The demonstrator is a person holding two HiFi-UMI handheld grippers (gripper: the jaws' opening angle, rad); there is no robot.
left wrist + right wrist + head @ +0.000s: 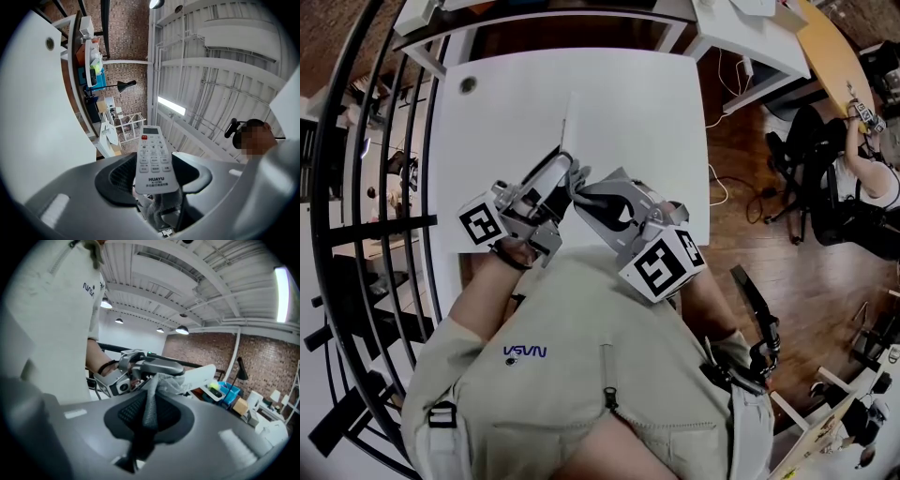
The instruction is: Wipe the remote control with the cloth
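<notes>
Remote control, slim white plastic, is clamped in left gripper – long axis running out to 12 o'clock above white table. Right gripper pinches grey woven cloth, bunched against remote's gripped end, at 4 o'clock of it in head view – stroke path toward 12 looks unobstructed.

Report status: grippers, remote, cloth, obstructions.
Left gripper shut on remote control. Right gripper shut on cloth, bunched against remote control. No obstruction seen.
</notes>
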